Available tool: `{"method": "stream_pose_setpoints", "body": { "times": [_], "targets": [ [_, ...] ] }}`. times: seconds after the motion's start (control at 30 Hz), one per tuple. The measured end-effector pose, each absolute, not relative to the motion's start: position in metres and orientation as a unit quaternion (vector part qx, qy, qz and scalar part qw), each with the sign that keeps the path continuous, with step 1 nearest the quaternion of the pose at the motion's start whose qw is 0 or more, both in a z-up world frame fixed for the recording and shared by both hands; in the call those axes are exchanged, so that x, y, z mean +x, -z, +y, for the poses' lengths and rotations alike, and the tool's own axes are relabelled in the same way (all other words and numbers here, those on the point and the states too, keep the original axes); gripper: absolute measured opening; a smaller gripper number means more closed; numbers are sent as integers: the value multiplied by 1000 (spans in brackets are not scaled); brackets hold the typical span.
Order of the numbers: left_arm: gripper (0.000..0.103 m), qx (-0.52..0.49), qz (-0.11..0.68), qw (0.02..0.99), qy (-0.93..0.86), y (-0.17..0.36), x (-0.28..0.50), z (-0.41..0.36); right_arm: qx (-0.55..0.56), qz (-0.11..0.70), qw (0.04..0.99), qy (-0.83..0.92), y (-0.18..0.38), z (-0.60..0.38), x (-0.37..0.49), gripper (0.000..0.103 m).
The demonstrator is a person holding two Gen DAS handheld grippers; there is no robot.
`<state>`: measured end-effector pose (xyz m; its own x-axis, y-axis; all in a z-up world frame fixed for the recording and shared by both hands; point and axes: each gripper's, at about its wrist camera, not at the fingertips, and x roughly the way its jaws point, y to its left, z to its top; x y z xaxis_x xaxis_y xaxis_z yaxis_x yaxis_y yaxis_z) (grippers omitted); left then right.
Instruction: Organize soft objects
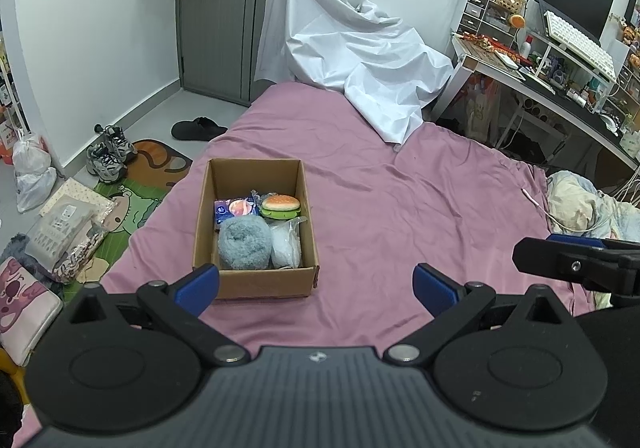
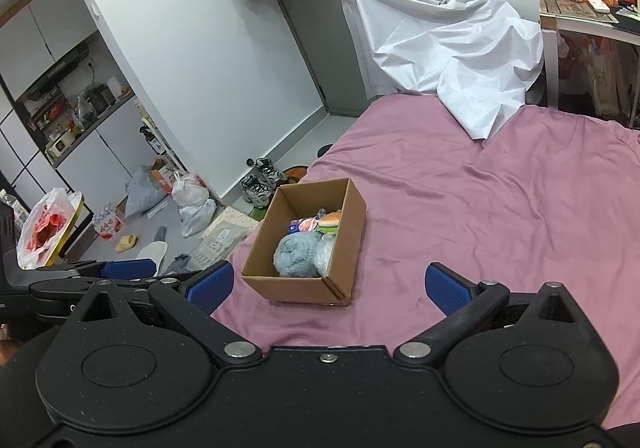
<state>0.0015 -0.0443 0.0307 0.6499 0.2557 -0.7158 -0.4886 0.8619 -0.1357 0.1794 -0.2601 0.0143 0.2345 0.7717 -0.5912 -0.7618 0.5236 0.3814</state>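
Note:
An open cardboard box point(image 1: 208, 215) point(image 2: 352, 203) sits on the pink bed sheet point(image 1: 400, 199) point(image 2: 500, 207). Inside lie a fluffy blue-grey roll point(image 1: 244, 244) point(image 2: 295, 255), a burger-shaped soft toy point(image 1: 280, 205) point(image 2: 330, 221), a clear bag of white stuff point(image 1: 286, 244) point(image 2: 325, 254) and a blue and pink packet point(image 1: 234, 209) point(image 2: 302, 224). My left gripper point(image 1: 316, 284) is open and empty, just in front of the box. My right gripper point(image 2: 328, 286) is open and empty, near the box's front corner; it also shows in the left wrist view point(image 1: 576, 262).
A crumpled white sheet point(image 1: 360, 63) point(image 2: 448, 47) covers something at the bed's far end. A cluttered desk point(image 1: 560, 59) stands to the right. Shoes point(image 1: 108, 155) point(image 2: 260, 179), bags and mats lie on the floor to the left. A bundled quilt point(image 1: 588, 203) lies at the bed's right.

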Motion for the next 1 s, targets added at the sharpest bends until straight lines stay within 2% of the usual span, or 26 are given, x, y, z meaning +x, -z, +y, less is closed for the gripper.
{"method": "stream_pose_setpoints", "body": {
  "times": [1.0],
  "targets": [
    [102, -172, 365, 892, -205, -32, 7, -45, 23, 376, 791, -482, -9, -265, 182, 103]
  ]
}}
